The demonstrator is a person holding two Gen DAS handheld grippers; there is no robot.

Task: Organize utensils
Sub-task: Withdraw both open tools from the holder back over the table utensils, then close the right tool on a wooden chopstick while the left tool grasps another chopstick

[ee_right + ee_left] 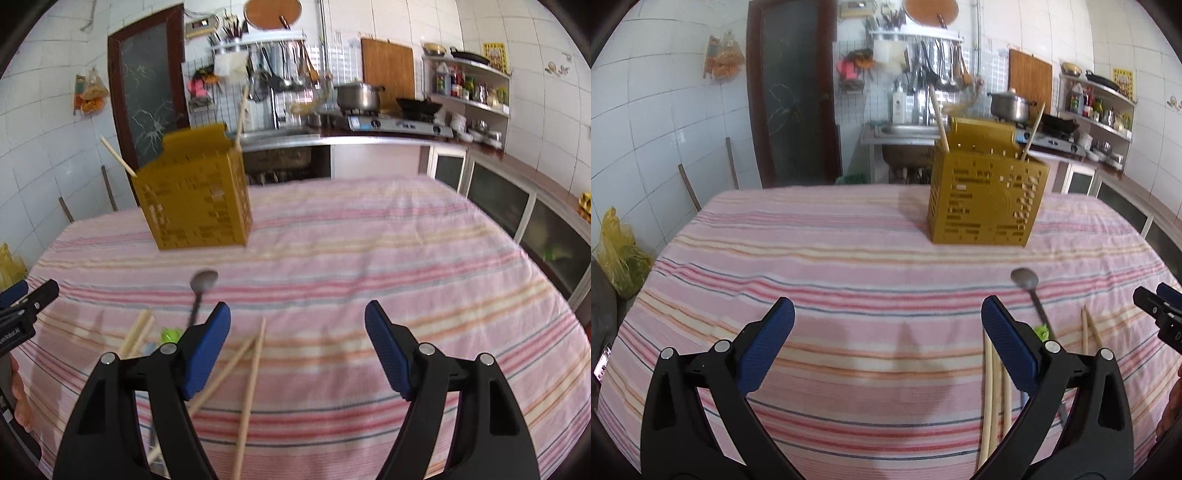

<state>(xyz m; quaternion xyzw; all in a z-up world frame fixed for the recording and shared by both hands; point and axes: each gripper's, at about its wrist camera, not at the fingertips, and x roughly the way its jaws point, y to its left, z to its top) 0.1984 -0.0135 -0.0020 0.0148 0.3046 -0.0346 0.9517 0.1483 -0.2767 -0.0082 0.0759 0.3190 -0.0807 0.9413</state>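
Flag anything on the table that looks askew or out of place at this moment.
Loose chopsticks lie scattered and crossed on the striped tablecloth, and a spoon lies beside them, all outside the yellow holder. Two chopsticks already in the holder lean out at opposite angles. Nothing looks spilled or broken.

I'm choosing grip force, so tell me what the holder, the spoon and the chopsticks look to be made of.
Holder: likely plastic, mustard yellow and matte, with moulded slot perforations in thin walls.
Spoon: seems metal, with a dull grey bowl and a thin dark stem; blur hides any shine.
Chopsticks: look like bamboo or pale wood, unpainted tan with a matte surface, thin and straight.
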